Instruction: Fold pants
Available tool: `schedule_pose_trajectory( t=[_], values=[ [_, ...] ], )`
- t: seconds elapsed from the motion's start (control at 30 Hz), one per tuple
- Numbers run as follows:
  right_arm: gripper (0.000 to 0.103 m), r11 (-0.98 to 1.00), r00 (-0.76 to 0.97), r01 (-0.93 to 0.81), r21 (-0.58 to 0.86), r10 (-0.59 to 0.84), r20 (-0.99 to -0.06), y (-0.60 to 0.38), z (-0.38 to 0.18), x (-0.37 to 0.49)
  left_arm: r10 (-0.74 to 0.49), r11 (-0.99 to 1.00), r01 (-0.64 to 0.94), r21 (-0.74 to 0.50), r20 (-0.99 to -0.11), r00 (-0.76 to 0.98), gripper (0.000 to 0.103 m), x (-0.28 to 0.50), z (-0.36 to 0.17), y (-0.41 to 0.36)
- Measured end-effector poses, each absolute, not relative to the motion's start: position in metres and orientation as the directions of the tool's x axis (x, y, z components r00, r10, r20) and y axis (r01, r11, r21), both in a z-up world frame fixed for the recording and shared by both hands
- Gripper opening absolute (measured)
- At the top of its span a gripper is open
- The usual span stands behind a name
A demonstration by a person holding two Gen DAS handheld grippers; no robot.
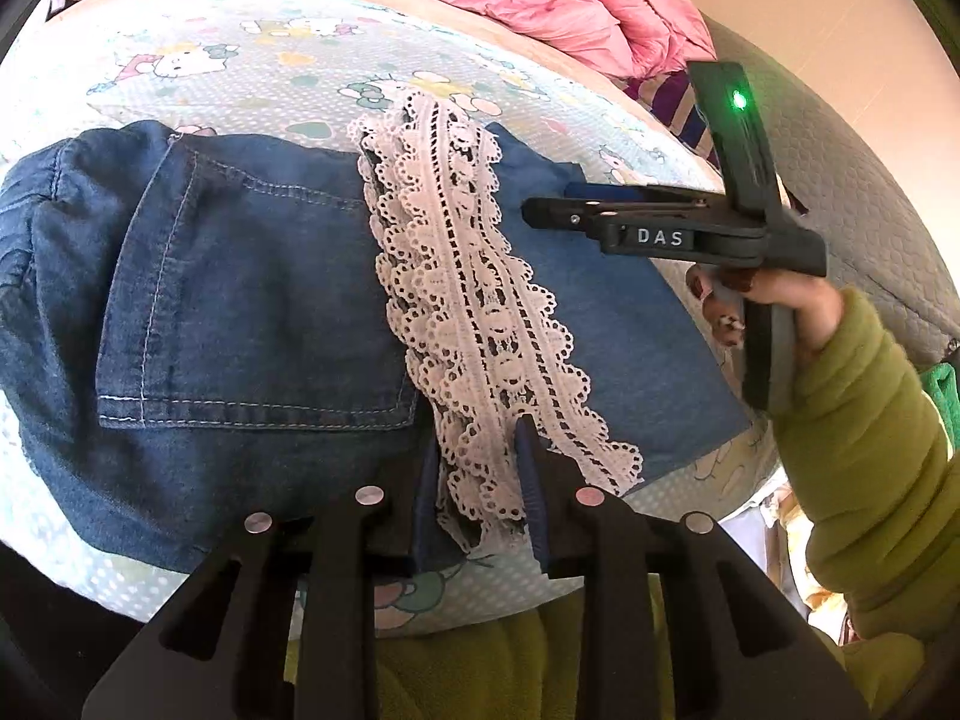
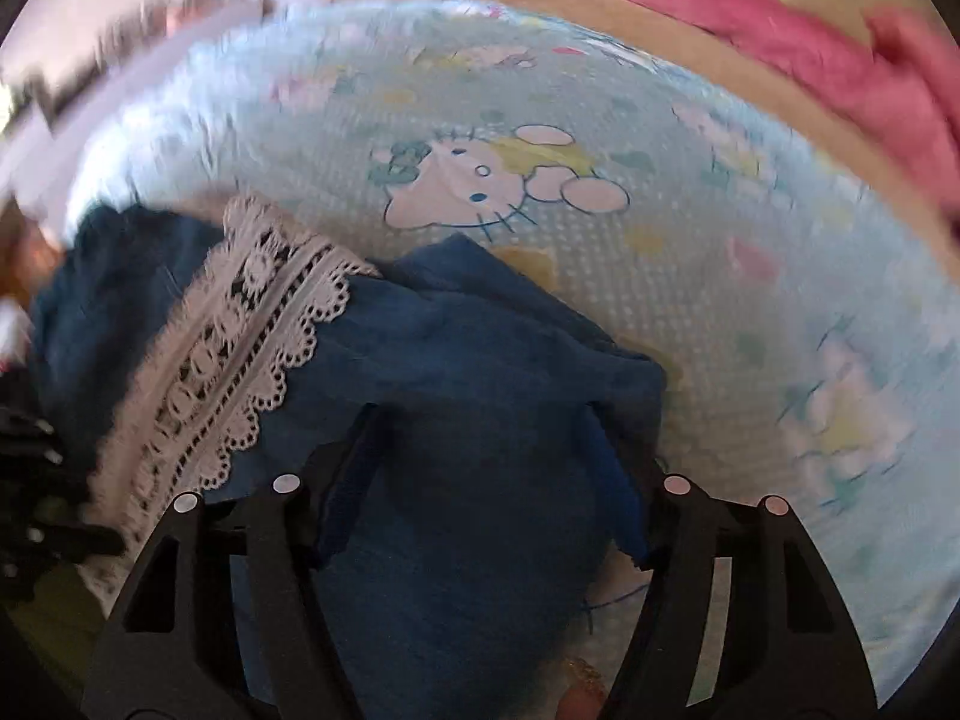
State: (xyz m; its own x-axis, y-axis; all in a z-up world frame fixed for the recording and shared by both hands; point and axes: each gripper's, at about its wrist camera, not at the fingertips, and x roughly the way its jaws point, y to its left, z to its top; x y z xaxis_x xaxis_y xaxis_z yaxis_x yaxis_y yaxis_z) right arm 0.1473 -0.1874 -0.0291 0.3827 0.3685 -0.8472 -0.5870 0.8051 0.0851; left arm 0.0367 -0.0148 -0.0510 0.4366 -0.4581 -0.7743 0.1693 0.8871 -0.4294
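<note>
Blue denim pants with a white lace hem band lie folded on a bed sheet; the lace band crosses the dark denim with the back pocket. My left gripper is open, its fingers on either side of the near end of the lace. My right gripper hovers over the lighter denim part at the right. In the blurred right wrist view the right gripper is open over the blue fabric, with the lace to its left.
A light blue cartoon-cat bed sheet covers the bed. A pink duvet is bunched along the far edge. A grey quilted surface is at the right. The person's green sleeve is at the lower right.
</note>
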Motion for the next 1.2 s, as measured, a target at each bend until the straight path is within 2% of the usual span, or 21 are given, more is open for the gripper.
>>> schedule_pose_trajectory(
  t=[0.1,0.2,0.27,0.3,0.33,0.4,0.47,0.6,0.73,1.07,1.17,1.2],
  values=[
    [0.059,0.798,0.420,-0.602,0.013,0.330,-0.846,-0.179,-0.029,0.141,-0.462,0.885,0.169,-0.434,-0.774,0.433,0.026,0.038,-0.052,-0.013],
    [0.059,0.803,0.427,-0.595,0.019,0.337,-0.839,-0.181,-0.023,0.141,-0.463,0.884,0.170,-0.434,-0.771,0.437,0.028,0.038,-0.049,-0.011],
    [0.063,0.806,0.452,-0.592,0.017,0.350,-0.821,-0.184,-0.013,0.134,-0.452,0.890,0.173,-0.422,-0.765,0.458,0.034,0.035,-0.042,-0.007],
    [0.071,0.803,0.464,-0.596,0.020,0.364,-0.807,-0.186,-0.005,0.128,-0.447,0.892,0.176,-0.416,-0.759,0.472,0.036,0.034,-0.038,-0.006],
    [0.072,0.800,0.474,-0.600,0.024,0.379,-0.795,-0.189,0.001,0.122,-0.434,0.899,0.177,-0.401,-0.754,0.493,0.041,0.032,-0.032,-0.003],
    [0.073,0.799,0.494,-0.601,0.025,0.396,-0.774,-0.195,0.013,0.110,-0.395,0.917,0.172,-0.360,-0.751,0.529,0.051,0.028,-0.022,0.000],
    [0.073,0.801,0.512,-0.598,0.026,0.407,-0.757,-0.201,0.024,0.100,-0.366,0.928,0.167,-0.332,-0.743,0.560,0.052,0.025,-0.012,0.003],
    [0.076,0.799,0.539,-0.600,0.025,0.427,-0.726,-0.215,0.042,0.078,-0.334,0.939,0.146,-0.310,-0.734,0.591,0.066,0.020,-0.001,0.010],
    [0.081,0.798,0.556,-0.602,0.019,0.437,-0.708,-0.224,0.052,0.058,-0.295,0.950,0.109,-0.293,-0.725,0.622,0.066,0.015,0.010,0.019],
    [0.081,0.766,0.539,-0.643,0.024,0.474,-0.697,-0.232,0.060,0.023,-0.270,0.962,0.145,-0.233,-0.708,0.652,0.065,-0.003,0.028,0.004],
    [0.074,0.743,0.511,-0.668,0.033,0.490,-0.707,-0.230,0.058,0.010,-0.279,0.960,0.177,-0.216,-0.721,0.634,0.056,-0.003,0.025,-0.011],
    [0.067,0.736,0.497,-0.676,0.037,0.492,-0.715,-0.228,0.054,0.006,-0.291,0.957,0.195,-0.216,-0.730,0.618,0.052,-0.002,0.021,-0.017]
  ],
)
